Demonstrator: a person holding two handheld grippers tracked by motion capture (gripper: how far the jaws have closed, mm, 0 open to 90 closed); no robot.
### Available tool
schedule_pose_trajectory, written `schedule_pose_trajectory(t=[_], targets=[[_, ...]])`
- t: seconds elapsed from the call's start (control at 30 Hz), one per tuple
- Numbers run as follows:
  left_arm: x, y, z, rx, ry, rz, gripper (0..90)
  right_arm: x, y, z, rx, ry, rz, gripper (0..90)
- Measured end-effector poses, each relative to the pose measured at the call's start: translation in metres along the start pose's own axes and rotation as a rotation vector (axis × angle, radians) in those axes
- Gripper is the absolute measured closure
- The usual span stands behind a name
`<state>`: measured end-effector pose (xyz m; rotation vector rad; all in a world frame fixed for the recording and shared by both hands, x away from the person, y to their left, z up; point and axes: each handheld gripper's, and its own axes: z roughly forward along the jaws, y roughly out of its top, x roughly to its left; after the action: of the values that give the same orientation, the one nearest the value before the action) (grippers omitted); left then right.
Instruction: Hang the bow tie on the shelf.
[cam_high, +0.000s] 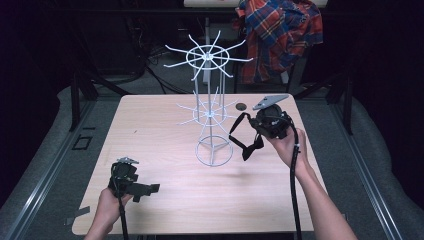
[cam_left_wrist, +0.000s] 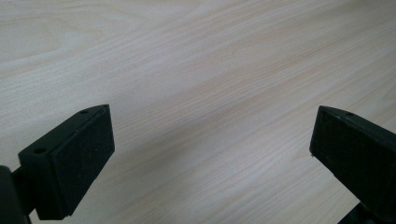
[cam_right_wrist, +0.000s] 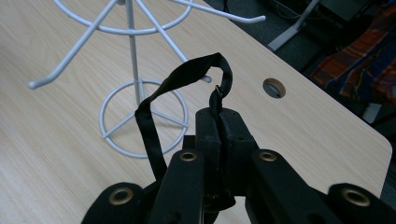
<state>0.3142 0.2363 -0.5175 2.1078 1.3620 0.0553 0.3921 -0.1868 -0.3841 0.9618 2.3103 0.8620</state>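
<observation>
Right gripper view: a black bow tie strap is pinched between the closed jaws of the right gripper, its loop arching up and forward from the jaw tips toward a prong tip of the white wire rack. In the high view the bow tie hangs below and to the left of the right gripper, clear of the table.

The loop's top sits close by a lower-tier prong; whether it touches cannot be told.

The left gripper rests low over bare table, well apart from the rack, jaws wide and empty.

Risks, as judged:
- The loop is limp and narrow; it may collapse or slide past the prong tip.
- Pushing against a prong could spin or tip the light rack, as nothing steadies its base ring.
- The dangling bow may snag a neighbouring prong.
</observation>
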Motion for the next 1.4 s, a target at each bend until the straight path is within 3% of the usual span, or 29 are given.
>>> schedule_pose_trajectory(t=[0.27,1.4], targets=[[0.000,0.000,0.000,0.000,0.001,-0.002,0.0,-0.002,0.000,0.012,0.017,0.012,0.013,86.8],[0.001,0.000,0.000,-0.001,0.003,-0.003,0.1,0.014,0.004,0.041,0.051,0.057,0.005,86.3]])
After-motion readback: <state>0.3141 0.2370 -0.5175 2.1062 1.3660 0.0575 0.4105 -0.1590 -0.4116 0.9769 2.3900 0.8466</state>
